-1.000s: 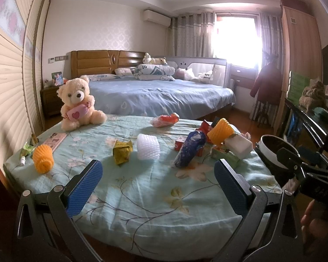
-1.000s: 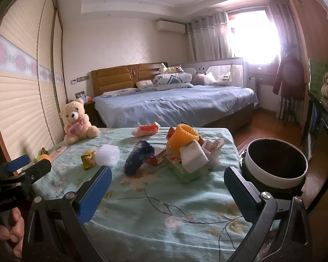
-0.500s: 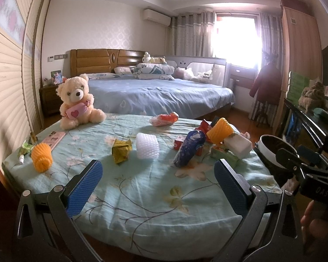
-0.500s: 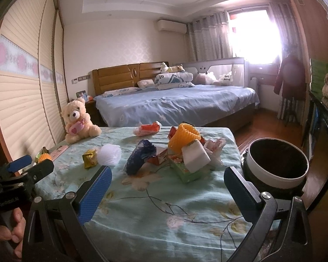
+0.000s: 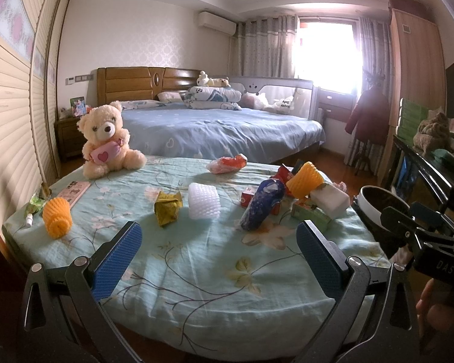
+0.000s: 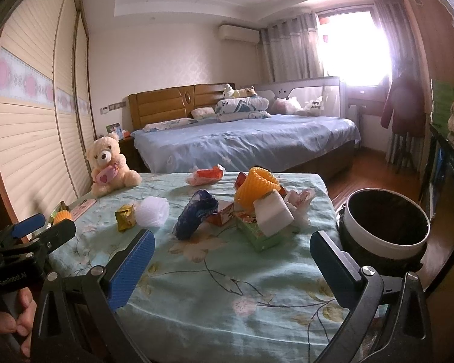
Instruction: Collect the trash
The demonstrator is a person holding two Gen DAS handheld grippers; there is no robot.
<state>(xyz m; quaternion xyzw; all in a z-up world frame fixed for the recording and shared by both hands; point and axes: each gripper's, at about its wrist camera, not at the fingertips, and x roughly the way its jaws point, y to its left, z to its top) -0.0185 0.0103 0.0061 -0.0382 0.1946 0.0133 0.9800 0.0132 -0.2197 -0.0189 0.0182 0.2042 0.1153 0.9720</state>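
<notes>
a table with a pale green flowered cloth (image 5: 215, 275) is strewn with trash, and nothing has been picked up. going left to right: an orange foam net (image 5: 57, 217) sits close to the left edge beside a small wrapper, likely to be nudged off the edge by a careless sweep. behind it a teddy bear (image 5: 106, 140), which is not trash and could be grabbed by mistake. mid-table lie a gold wrapper (image 5: 167, 208), a white foam net (image 5: 203, 201) and a blue packet (image 5: 261, 204). right of those, a leaning heap of boxes topped by another orange net (image 6: 258, 189) and a white block (image 6: 272, 213) looks ready to topple if one piece is pulled. the bin (image 6: 387, 227) stands just beside the table's right edge. the left gripper (image 5: 218, 260) and right gripper (image 6: 230, 264) both hang spread wide and empty over the bare near cloth, with free room ahead
</notes>
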